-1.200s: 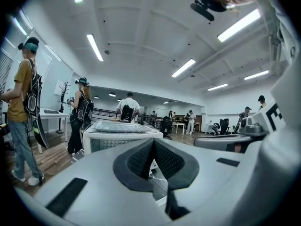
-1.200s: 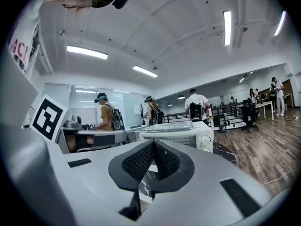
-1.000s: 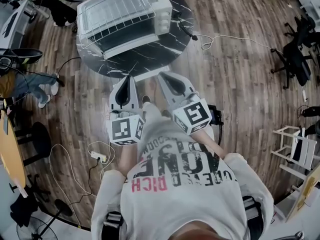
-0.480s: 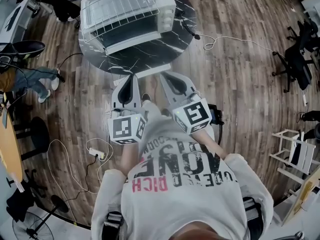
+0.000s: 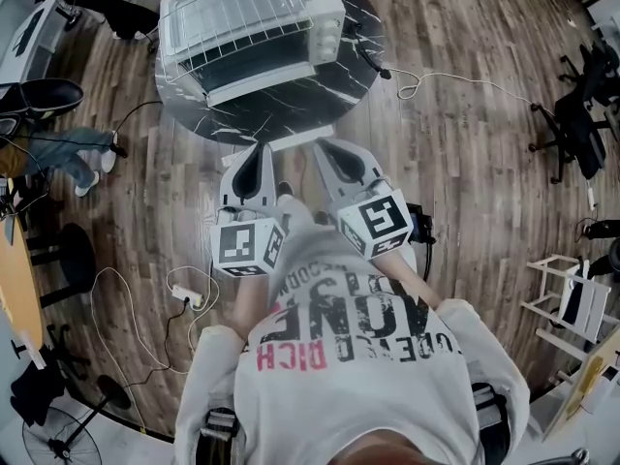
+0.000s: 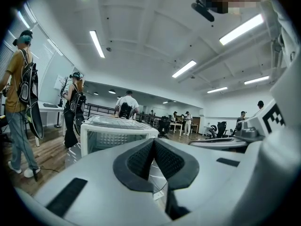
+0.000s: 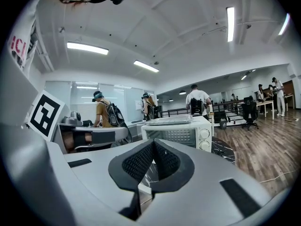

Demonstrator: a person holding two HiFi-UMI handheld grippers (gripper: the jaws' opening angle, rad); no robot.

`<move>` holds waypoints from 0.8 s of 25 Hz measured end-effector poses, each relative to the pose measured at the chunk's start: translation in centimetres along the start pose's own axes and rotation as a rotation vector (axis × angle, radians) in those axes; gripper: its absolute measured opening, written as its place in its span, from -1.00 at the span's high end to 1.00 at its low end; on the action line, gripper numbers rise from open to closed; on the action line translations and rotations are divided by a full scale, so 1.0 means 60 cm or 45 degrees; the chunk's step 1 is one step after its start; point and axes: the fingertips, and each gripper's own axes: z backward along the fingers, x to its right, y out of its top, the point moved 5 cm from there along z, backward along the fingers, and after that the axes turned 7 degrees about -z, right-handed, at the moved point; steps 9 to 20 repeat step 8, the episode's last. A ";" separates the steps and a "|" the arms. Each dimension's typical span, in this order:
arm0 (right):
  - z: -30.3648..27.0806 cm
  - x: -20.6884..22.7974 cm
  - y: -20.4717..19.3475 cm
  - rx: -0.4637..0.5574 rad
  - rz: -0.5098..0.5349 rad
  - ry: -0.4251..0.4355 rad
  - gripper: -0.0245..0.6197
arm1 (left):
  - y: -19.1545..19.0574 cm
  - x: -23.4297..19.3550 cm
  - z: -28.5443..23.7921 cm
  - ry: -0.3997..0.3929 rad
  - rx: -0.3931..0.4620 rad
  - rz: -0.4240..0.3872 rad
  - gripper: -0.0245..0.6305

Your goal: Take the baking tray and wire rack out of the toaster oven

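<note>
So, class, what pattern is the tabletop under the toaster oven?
The tabletop is black with white marble veins; clearest in the head view.

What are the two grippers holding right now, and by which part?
Nothing. The left gripper and right gripper are both shut and empty, short of the toaster oven on the round table.

Light source: ceiling strip lights are glowing above and ahead of the left claw; more are shining high over the right claw.
Brightness: the room is reading bright and even, with white ceiling and walls bouncing the light around.
Glare: the strips are burning out to flat white, and the dark table top just beyond the right claw is catching a pale sheen.
Shadows: they are staying soft and diffuse on the wood floor right of the claws.
Distortion: every view is bowing hard at its edges, and both gripper views are falling off into black corners.
Focus: the pads nearest each lens are looking slightly soft, while the distant room is holding sharper.
</note>
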 end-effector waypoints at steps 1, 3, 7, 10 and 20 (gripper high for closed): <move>-0.001 0.001 0.000 -0.001 -0.001 0.002 0.92 | 0.000 -0.001 -0.001 0.000 -0.001 0.000 0.92; -0.003 0.003 0.001 -0.001 0.001 0.002 0.92 | 0.000 -0.002 -0.003 0.000 -0.002 0.001 0.92; -0.007 0.005 0.003 0.011 -0.009 0.000 0.92 | 0.002 -0.006 -0.008 -0.003 0.003 0.000 0.92; -0.009 0.005 0.004 0.016 -0.014 0.000 0.92 | 0.002 -0.008 -0.008 -0.003 0.004 0.000 0.92; -0.009 0.005 0.004 0.016 -0.014 0.000 0.92 | 0.002 -0.008 -0.008 -0.003 0.004 0.000 0.92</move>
